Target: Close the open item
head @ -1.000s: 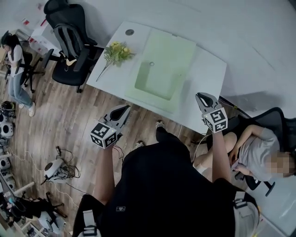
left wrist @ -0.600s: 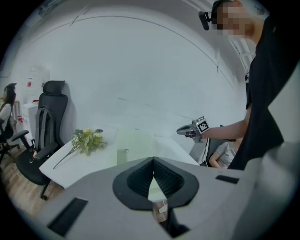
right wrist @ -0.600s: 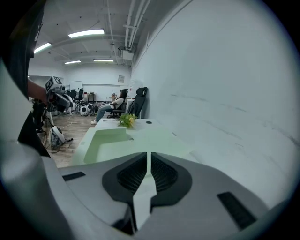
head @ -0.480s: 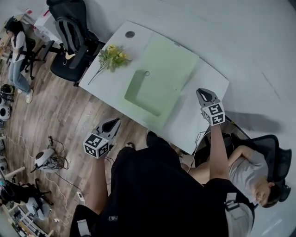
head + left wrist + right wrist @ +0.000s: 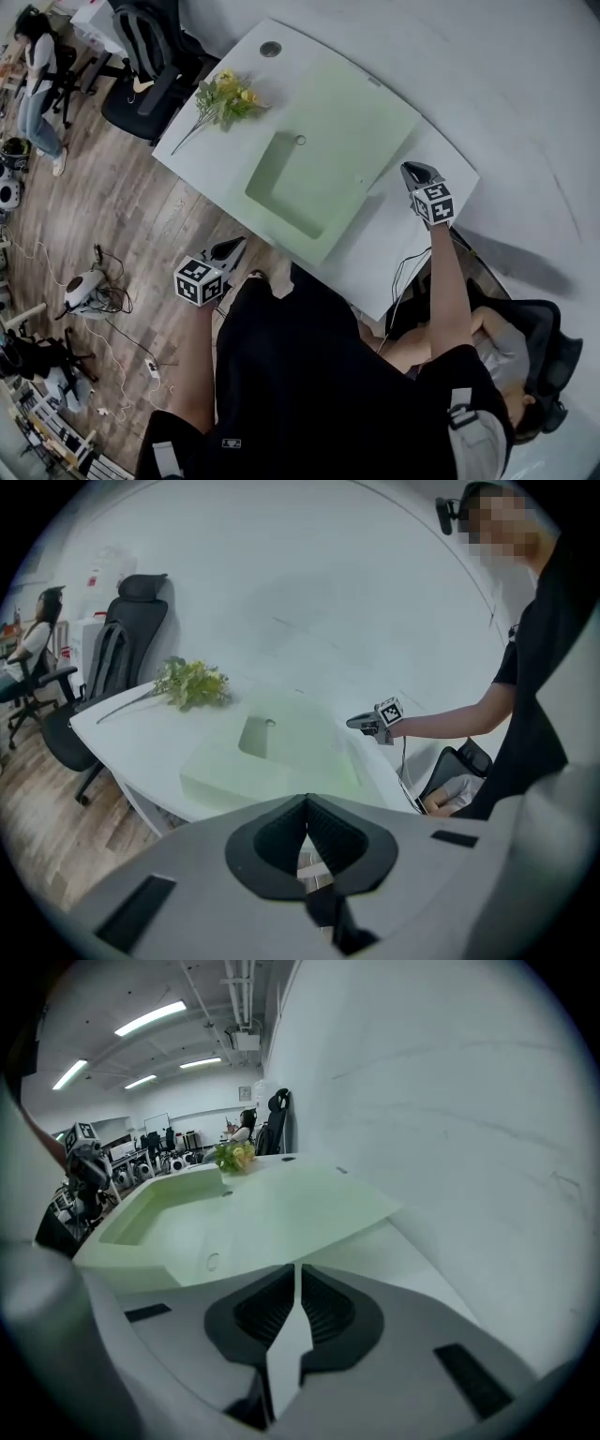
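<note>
On the counter (image 5: 375, 255) lies the open green box (image 5: 323, 155), and the right gripper (image 5: 411, 170), jaws together and empty like the left gripper (image 5: 232, 249), has moved closer, ready to close it.

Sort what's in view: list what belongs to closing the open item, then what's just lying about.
For the job:
- pale green case, lying open on the table
- right hand-held gripper, shut, over the table beside the case
- left hand-held gripper, shut, off the table's near edge

Just lying about:
- flower bunch
- black office chair
- cabled device on the floor
</note>
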Demonstrator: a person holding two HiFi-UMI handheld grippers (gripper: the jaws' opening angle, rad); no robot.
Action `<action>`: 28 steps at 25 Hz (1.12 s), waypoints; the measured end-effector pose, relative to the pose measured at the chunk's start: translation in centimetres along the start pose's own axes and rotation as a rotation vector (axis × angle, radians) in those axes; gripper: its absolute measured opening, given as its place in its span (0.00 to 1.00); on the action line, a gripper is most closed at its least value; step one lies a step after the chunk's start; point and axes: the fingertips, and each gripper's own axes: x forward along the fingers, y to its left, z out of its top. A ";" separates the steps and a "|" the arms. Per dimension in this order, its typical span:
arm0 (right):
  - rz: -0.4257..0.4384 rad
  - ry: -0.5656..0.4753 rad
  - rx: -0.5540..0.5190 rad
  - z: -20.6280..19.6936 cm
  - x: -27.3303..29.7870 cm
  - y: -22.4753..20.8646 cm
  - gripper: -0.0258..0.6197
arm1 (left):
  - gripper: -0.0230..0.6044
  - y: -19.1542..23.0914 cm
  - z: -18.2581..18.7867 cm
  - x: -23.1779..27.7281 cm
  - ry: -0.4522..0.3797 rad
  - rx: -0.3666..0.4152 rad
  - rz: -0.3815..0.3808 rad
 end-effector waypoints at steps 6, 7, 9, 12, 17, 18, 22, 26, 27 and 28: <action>0.016 0.017 0.079 -0.3 3.7 -4.6 0.07 | 0.05 1.8 -1.5 2.4 0.013 -0.096 0.000; 0.017 0.011 0.102 -0.2 4.2 -5.3 0.07 | 0.05 2.2 -1.8 2.6 0.023 -0.097 0.005; 0.025 -0.006 0.141 0.1 5.1 -6.4 0.07 | 0.05 2.8 -2.4 3.1 0.043 -0.098 0.013; 0.050 -0.041 0.205 0.9 6.3 -7.6 0.07 | 0.05 3.2 -3.0 3.7 0.064 -0.104 0.016; 0.090 -0.101 0.293 2.1 7.3 -9.1 0.07 | 0.05 3.3 -2.6 5.0 0.082 -0.096 0.010; 0.104 -0.122 0.304 2.6 7.5 -9.1 0.07 | 0.05 3.4 -2.5 5.3 0.083 -0.092 0.010; 0.194 -0.221 0.322 4.7 7.0 -8.2 0.07 | 0.05 3.5 -2.7 6.0 0.096 -0.070 0.007; 0.320 -0.336 0.338 8.6 5.4 -6.1 0.07 | 0.05 3.7 -2.6 5.7 0.097 -0.063 0.004; 0.348 -0.355 0.334 9.5 5.1 -5.6 0.07 | 0.05 3.8 -2.6 5.8 0.098 -0.062 0.003; 0.374 -0.365 0.323 10.3 4.8 -5.1 0.07 | 0.05 3.8 -2.6 5.9 0.099 -0.060 0.002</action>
